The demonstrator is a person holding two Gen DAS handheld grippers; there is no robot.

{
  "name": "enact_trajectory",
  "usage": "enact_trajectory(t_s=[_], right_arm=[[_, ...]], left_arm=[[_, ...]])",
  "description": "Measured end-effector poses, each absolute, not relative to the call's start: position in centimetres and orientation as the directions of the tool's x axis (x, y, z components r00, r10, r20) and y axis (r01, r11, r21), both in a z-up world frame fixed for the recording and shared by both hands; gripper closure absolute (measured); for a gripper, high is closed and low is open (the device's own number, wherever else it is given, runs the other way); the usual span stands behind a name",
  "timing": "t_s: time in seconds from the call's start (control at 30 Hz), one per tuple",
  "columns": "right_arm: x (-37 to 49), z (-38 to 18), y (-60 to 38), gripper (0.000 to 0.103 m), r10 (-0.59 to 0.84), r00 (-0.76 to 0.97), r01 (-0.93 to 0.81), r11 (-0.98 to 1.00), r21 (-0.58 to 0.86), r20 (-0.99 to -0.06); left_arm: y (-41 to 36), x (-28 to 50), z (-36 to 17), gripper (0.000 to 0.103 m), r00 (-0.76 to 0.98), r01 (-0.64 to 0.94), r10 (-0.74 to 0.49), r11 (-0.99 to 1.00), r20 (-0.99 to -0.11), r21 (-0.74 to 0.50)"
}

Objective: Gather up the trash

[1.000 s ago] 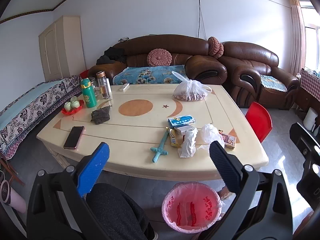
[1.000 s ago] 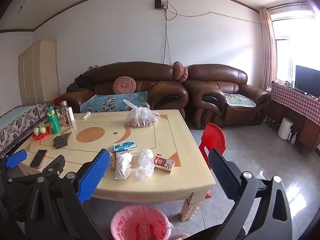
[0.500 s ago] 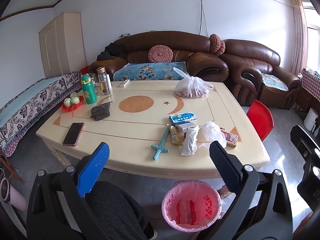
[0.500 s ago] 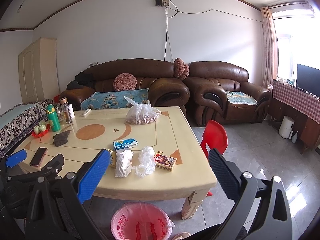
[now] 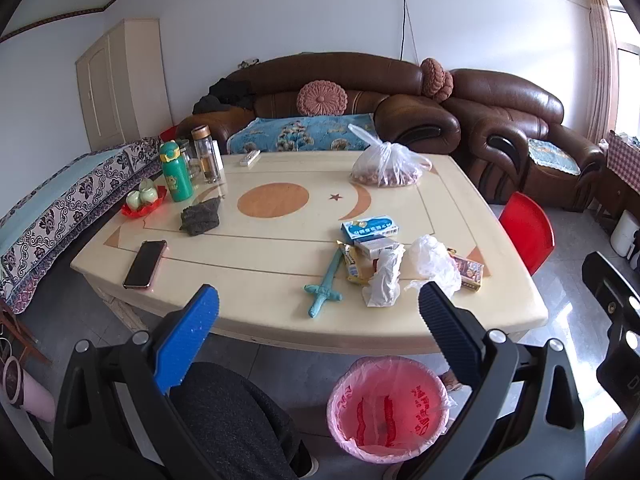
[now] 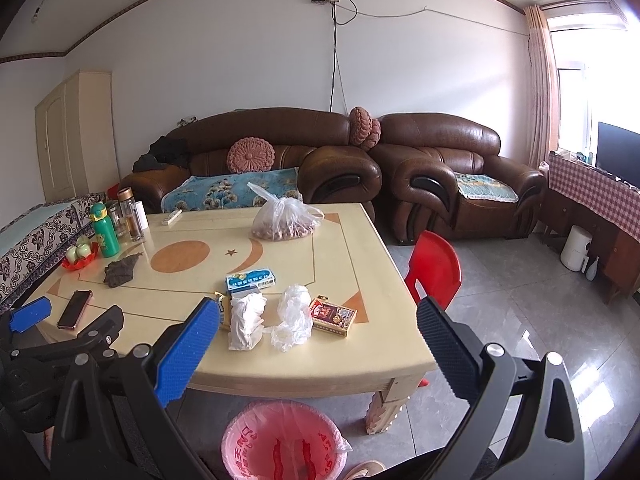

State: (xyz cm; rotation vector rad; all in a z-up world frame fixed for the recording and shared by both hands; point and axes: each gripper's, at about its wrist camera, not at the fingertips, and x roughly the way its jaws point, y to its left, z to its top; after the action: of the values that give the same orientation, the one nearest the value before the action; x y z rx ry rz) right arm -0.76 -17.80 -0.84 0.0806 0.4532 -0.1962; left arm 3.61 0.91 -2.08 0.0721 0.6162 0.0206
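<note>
A cream wooden table (image 5: 280, 240) carries an orange circle, crescent and star inlay. On it lie a turquoise plastic toy sword (image 5: 326, 284), a blue-and-white carton (image 5: 370, 227), crumpled white tissue (image 5: 384, 278) and a green flask (image 5: 175, 172). Below stands a bin with a pink red-printed liner (image 5: 386, 408). The sofa (image 5: 340, 92) is brown leather.

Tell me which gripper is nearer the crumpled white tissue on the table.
Too close to call. Both the left gripper and right gripper hang open before the table's near edge, short of the tissue, with nothing held.
</note>
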Motion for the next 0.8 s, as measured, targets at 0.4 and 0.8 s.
enact_trajectory(t_s=[0.4, 0.8], right_arm=[[2.6, -2.6, -18.3, 0.006, -0.156, 0.857, 0.191, 0.981, 0.023, -0.492], [6.6, -5.0, -19.3, 0.006, -0.096, 0.841, 0.107, 0.994, -0.01, -0.533]], left_arm=[[0.9, 6.6, -4.2, 0.005, 0.774, 0.018, 0.052, 0.994, -0.632, 0.104], [0.7, 10.1, -6.0, 0.005, 0.746, 0.067, 0.055, 0.985, -0.664, 0.156]])
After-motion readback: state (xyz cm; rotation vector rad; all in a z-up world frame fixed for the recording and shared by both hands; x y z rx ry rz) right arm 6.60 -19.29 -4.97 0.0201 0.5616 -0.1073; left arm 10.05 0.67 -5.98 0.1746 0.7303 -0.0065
